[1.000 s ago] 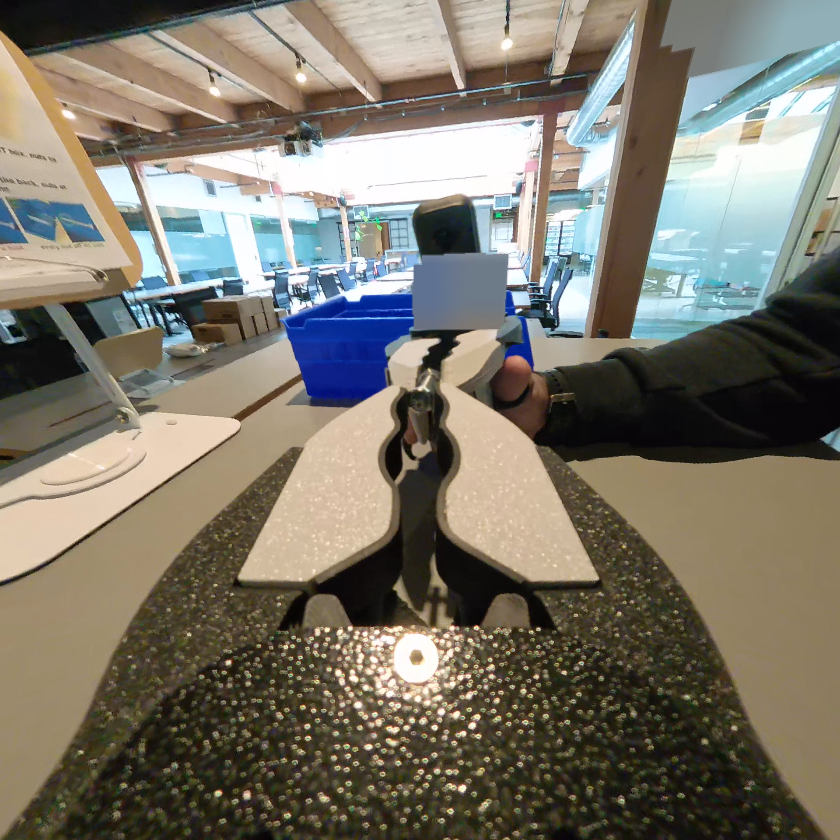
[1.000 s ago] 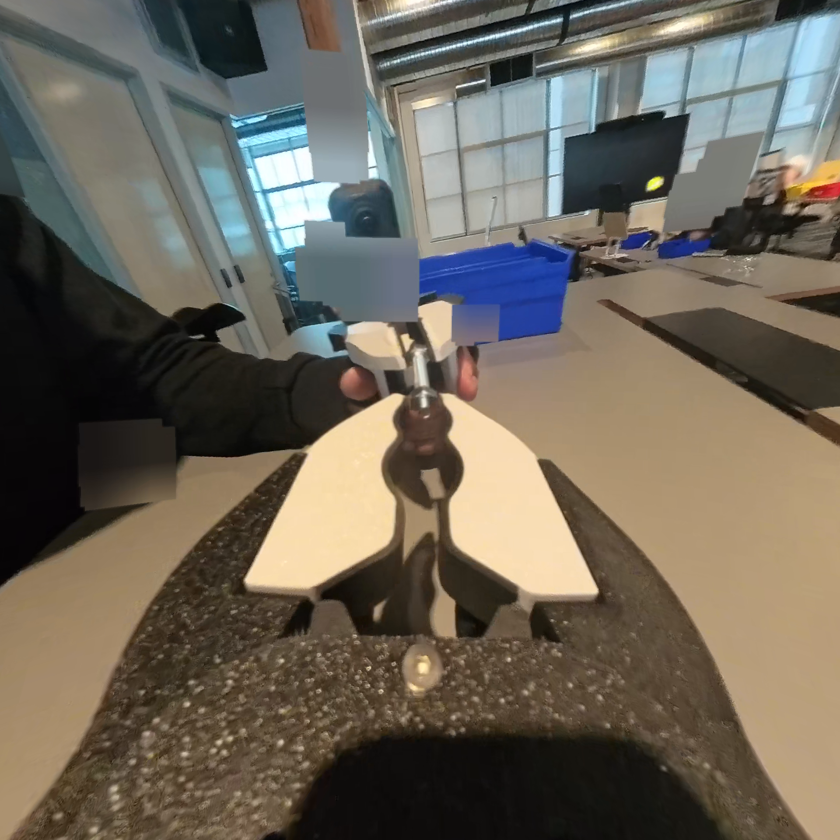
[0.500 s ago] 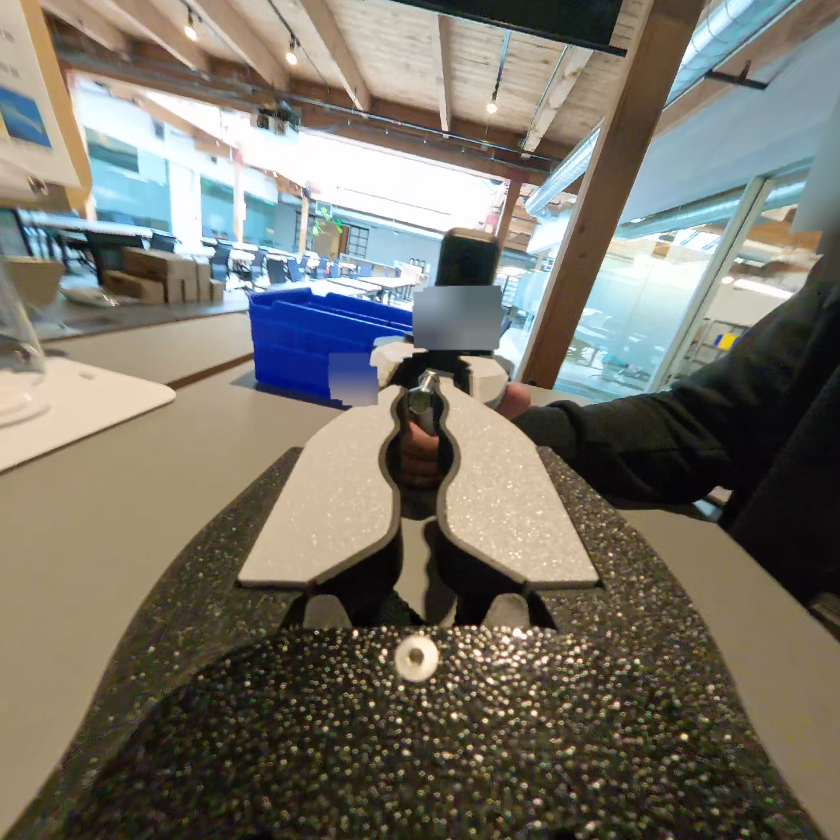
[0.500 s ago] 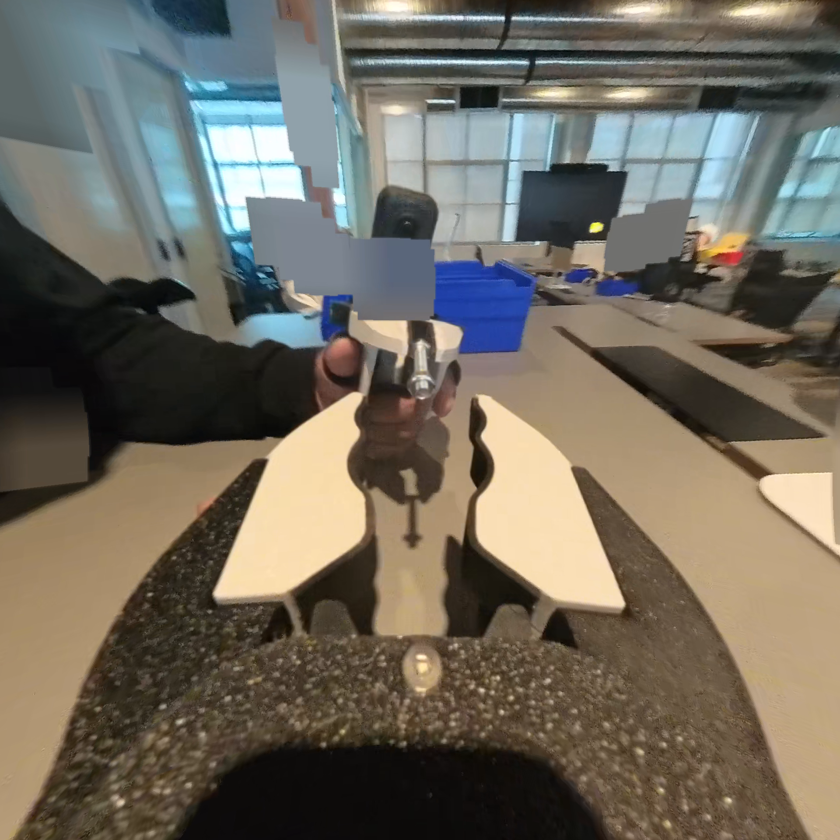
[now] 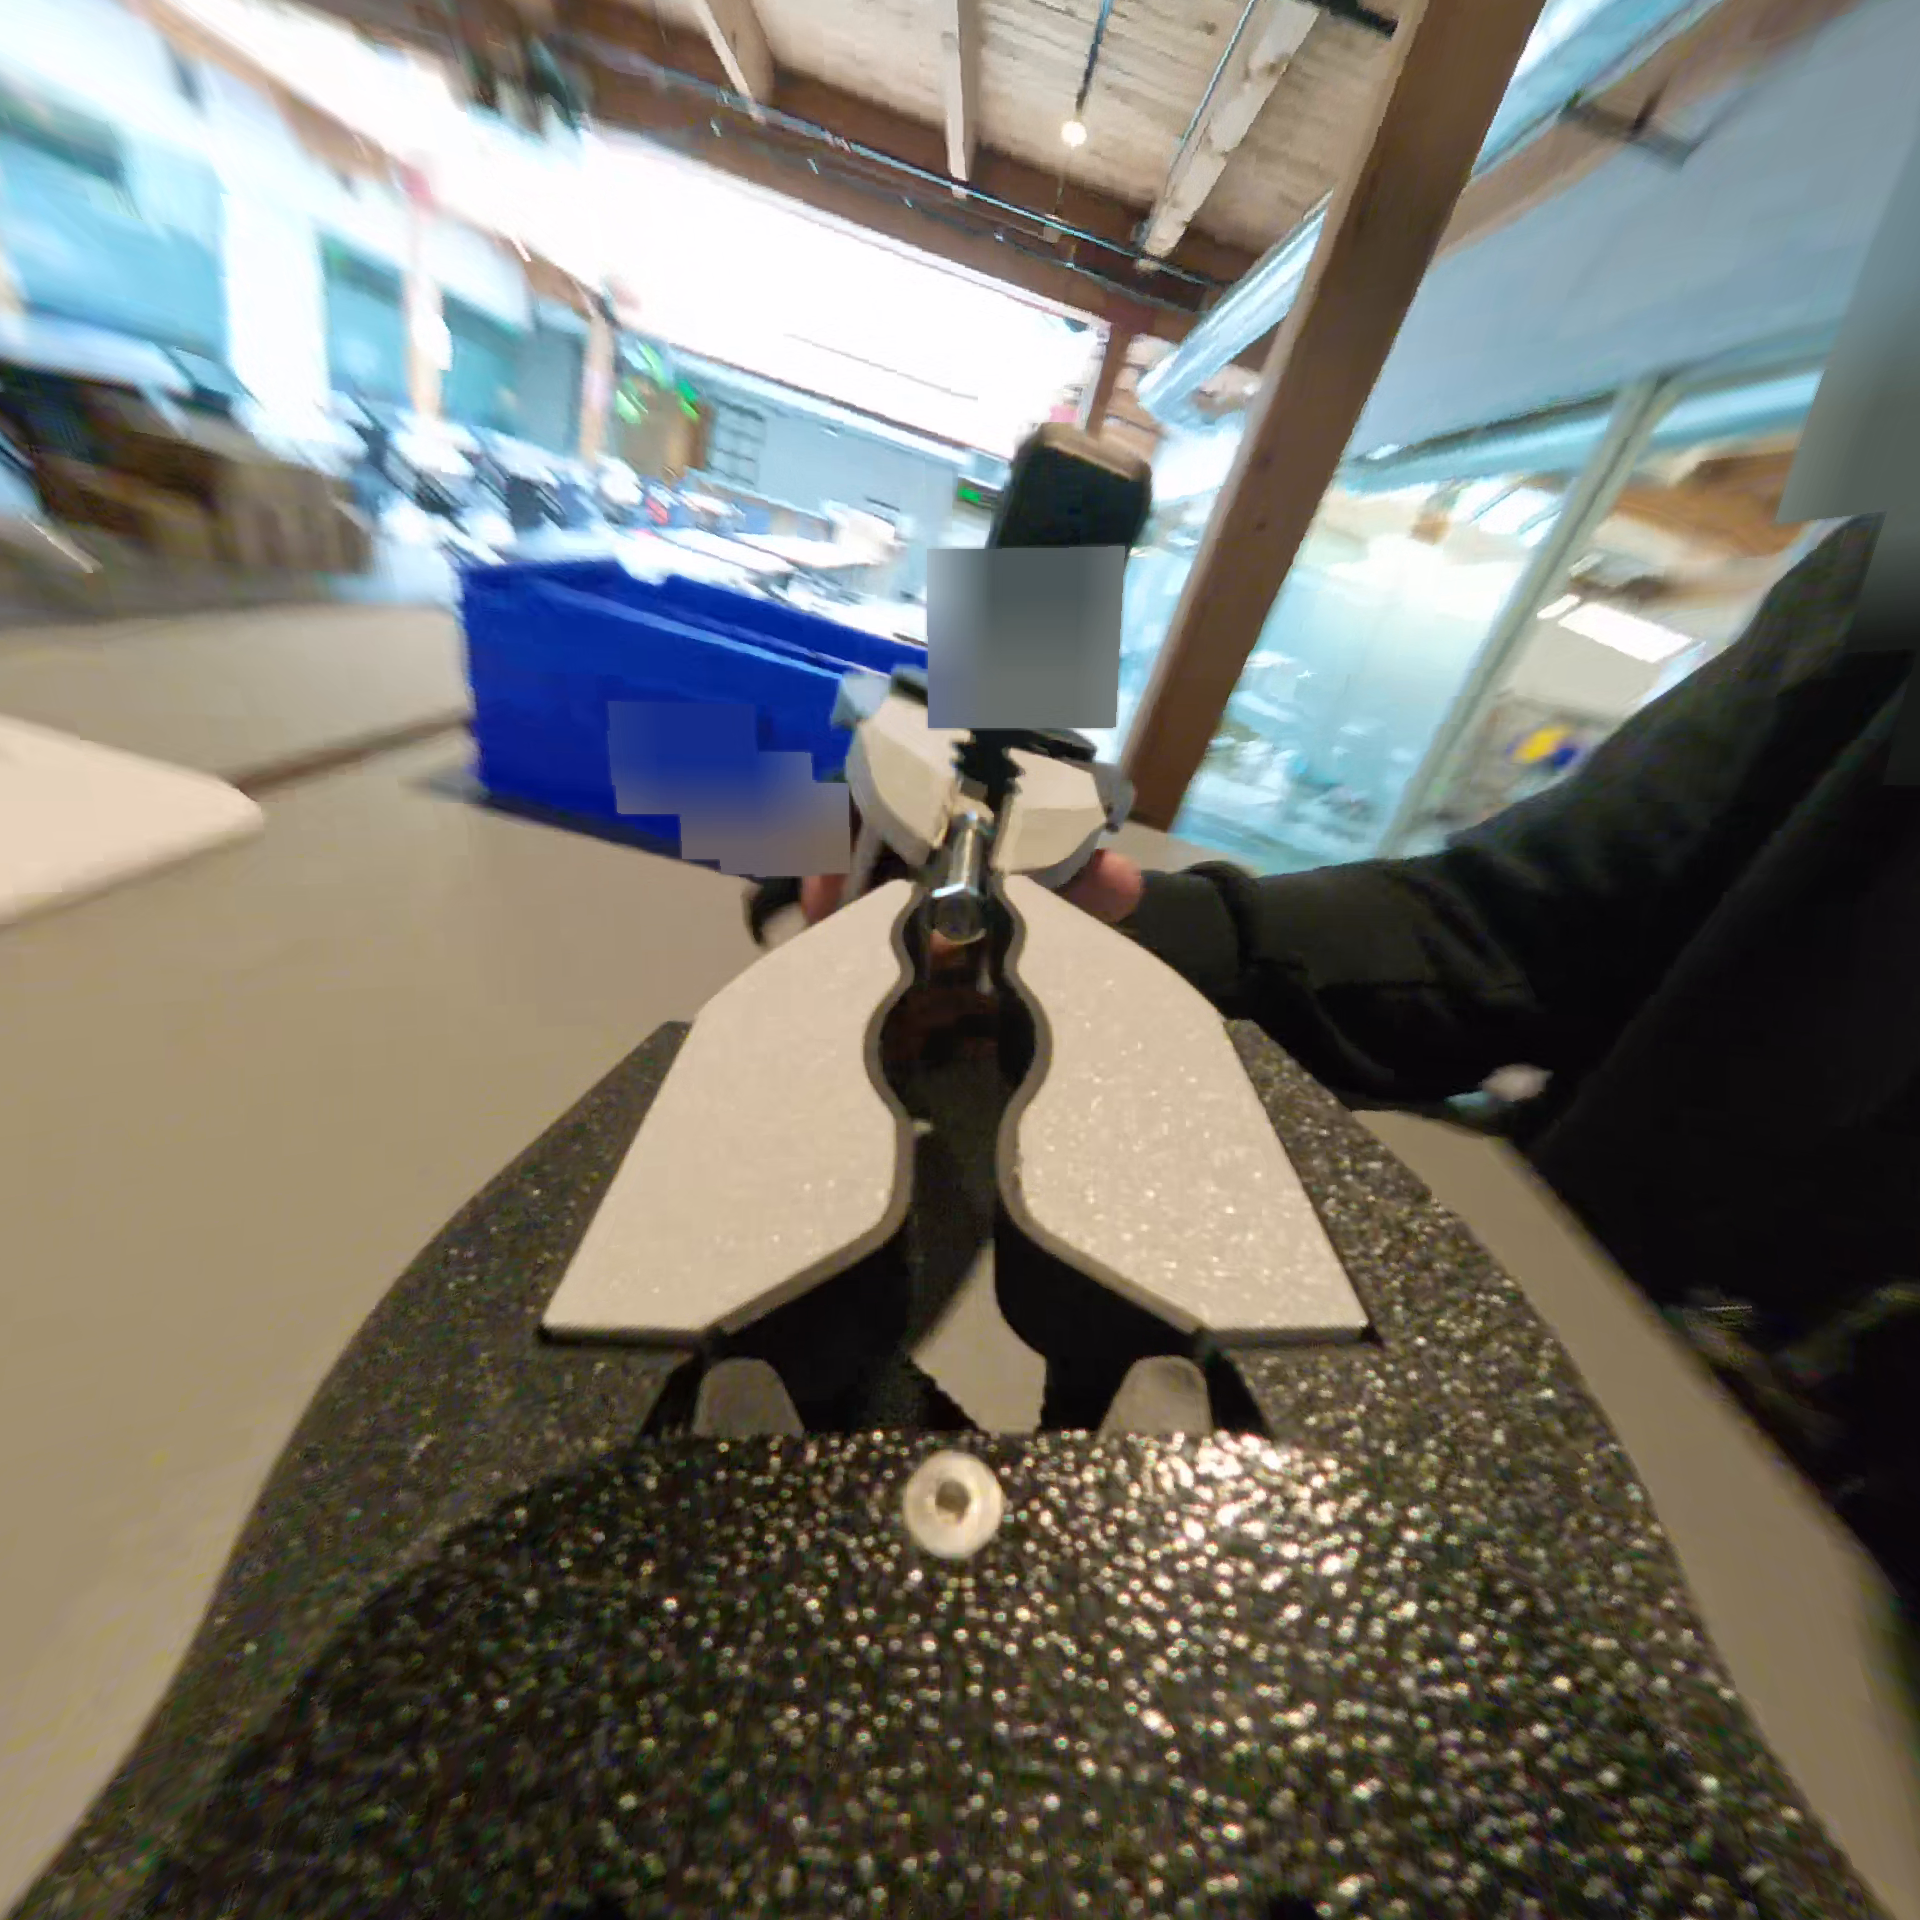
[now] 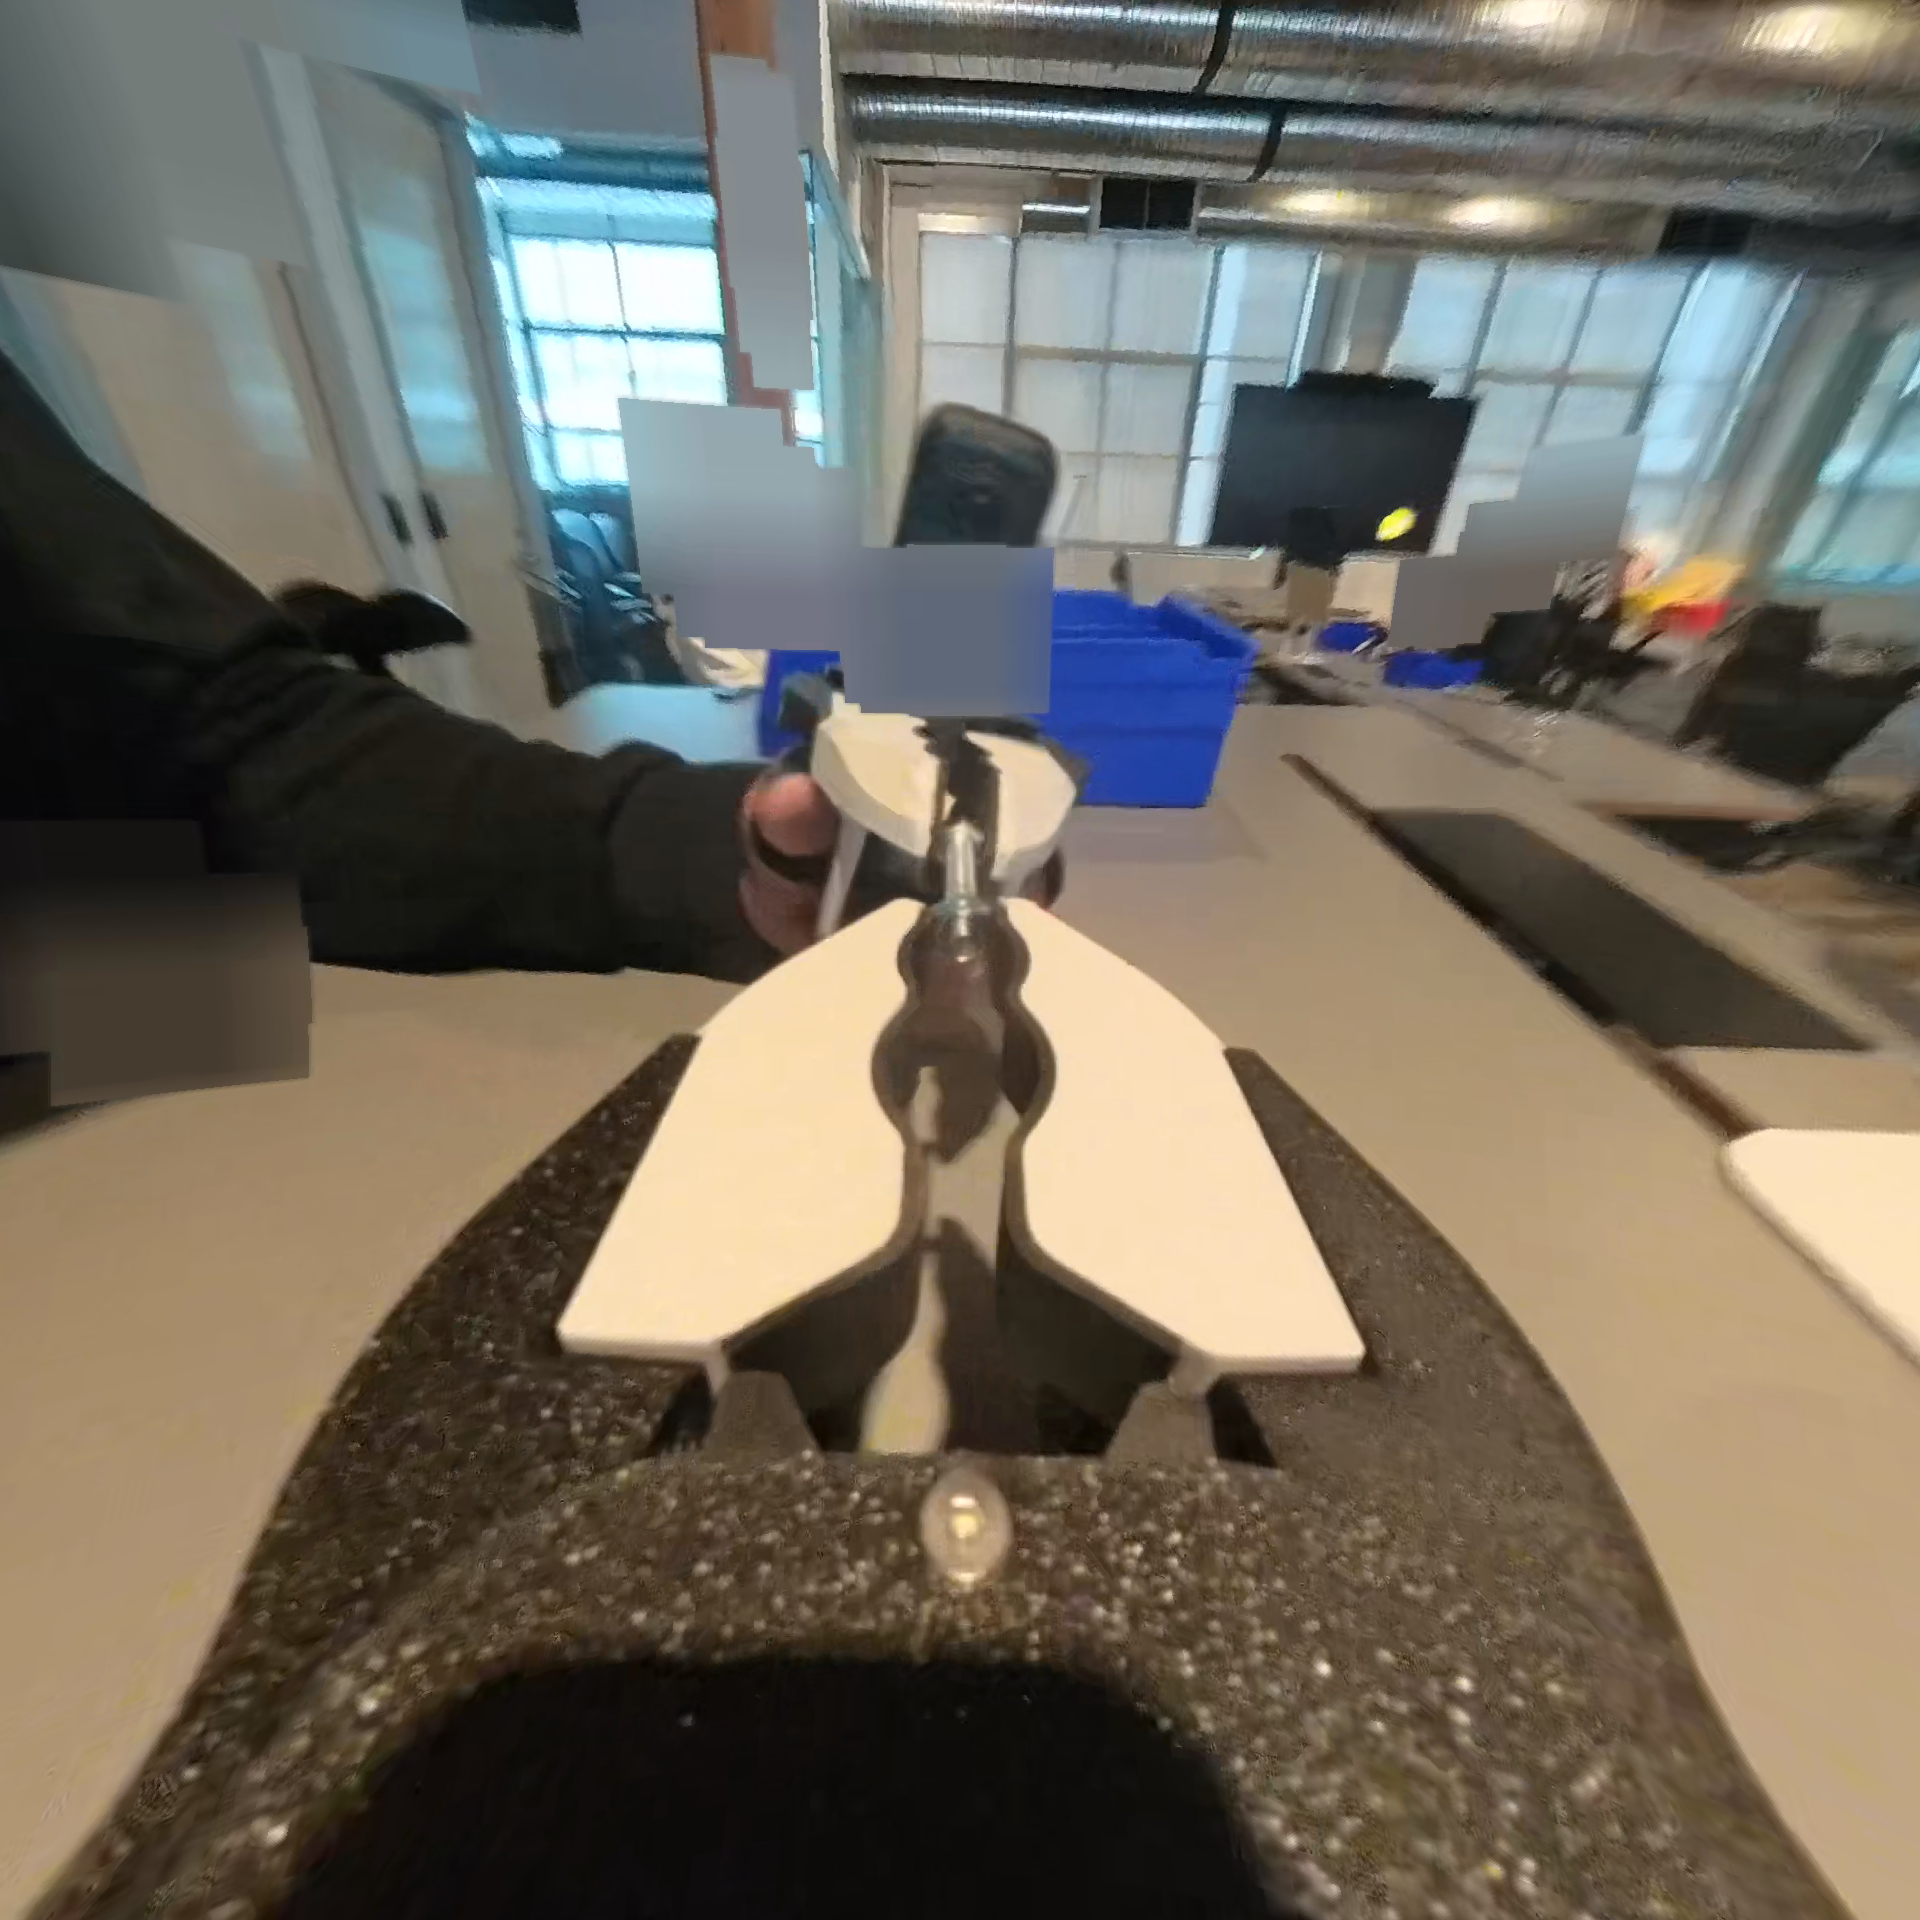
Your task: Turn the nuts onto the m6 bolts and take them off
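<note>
A silver M6 bolt hangs in the air between my two grippers, which face each other above the grey table. My left gripper is shut on the bolt's hex end. My right gripper is shut on the nut at the other end of the bolt. The right gripper also shows in the left wrist view, held by a hand in a black sleeve. The left gripper also shows in the right wrist view. The threads inside the jaws are hidden.
Blue bins stand on the table behind the grippers and also show in the right wrist view. A white stand base lies at the left. A black mat lies at the right. A wooden post rises behind. Left and right tips are no more than a few centimetres apart.
The right gripper, shut one second ago, opened and drew back half a second ago. It is now shut on the nut again. The left gripper stayed shut on the bolt. Both views tilted.
</note>
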A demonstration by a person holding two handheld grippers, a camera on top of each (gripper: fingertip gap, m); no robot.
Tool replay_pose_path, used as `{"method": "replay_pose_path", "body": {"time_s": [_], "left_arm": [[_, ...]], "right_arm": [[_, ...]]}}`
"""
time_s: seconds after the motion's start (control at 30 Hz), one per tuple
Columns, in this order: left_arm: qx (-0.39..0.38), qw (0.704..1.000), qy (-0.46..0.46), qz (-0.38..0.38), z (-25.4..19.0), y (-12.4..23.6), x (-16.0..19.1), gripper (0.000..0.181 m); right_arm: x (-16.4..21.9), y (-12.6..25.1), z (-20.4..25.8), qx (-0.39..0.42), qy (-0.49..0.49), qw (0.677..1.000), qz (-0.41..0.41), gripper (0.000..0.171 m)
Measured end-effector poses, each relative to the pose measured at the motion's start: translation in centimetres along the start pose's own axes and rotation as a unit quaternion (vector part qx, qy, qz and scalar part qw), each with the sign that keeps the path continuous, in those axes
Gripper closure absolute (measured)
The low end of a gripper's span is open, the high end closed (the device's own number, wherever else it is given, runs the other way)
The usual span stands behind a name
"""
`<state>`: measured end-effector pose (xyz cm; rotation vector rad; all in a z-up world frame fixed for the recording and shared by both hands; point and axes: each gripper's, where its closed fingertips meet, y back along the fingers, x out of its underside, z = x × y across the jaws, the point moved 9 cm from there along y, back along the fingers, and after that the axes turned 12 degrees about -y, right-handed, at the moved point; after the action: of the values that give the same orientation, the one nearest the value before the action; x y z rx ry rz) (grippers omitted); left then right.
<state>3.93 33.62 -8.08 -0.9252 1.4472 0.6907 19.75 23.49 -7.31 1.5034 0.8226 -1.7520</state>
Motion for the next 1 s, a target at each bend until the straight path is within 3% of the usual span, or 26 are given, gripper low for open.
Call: {"method": "replay_pose_path", "body": {"time_s": [0.07,0.17,0.3,0.43,0.7,0.87,1.0], "left_arm": [[0.038,0.994,0.101,-0.006,0.4,0.2,0.3,0.171],[0.031,0.995,0.096,-0.022,0.5,0.4,0.2,0.171],[-0.005,0.999,-0.001,-0.035,0.0,0.4,-0.2,0.171],[-0.046,0.992,-0.112,-0.037,-0.4,0.5,-0.5,0.171],[-0.062,0.984,-0.169,-0.011,-0.7,0.2,-0.3,0.172],[-0.049,0.988,-0.146,0.006,-0.5,0.1,-0.2,0.171],[0.005,1.000,0.001,0.009,0.2,0.2,0.1,0.171]], "right_arm": [[-0.2,-0.2,0.7,0.036,0.092,0.995,0.008,0.161],[-0.2,-0.5,1.2,0.072,0.138,0.988,0.012,0.160],[0.2,-0.6,0.3,0.029,0.007,0.999,0.018,0.138],[0.6,-0.6,-0.6,-0.030,-0.109,0.993,0.021,0.143],[0.3,-0.2,-1.2,-0.053,-0.166,0.985,0.000,0.150],[0.1,-0.1,-0.7,-0.029,-0.098,0.995,0.003,0.161],[0.2,-0.1,0.3,0.024,0.060,0.998,0.009,0.161]]}}
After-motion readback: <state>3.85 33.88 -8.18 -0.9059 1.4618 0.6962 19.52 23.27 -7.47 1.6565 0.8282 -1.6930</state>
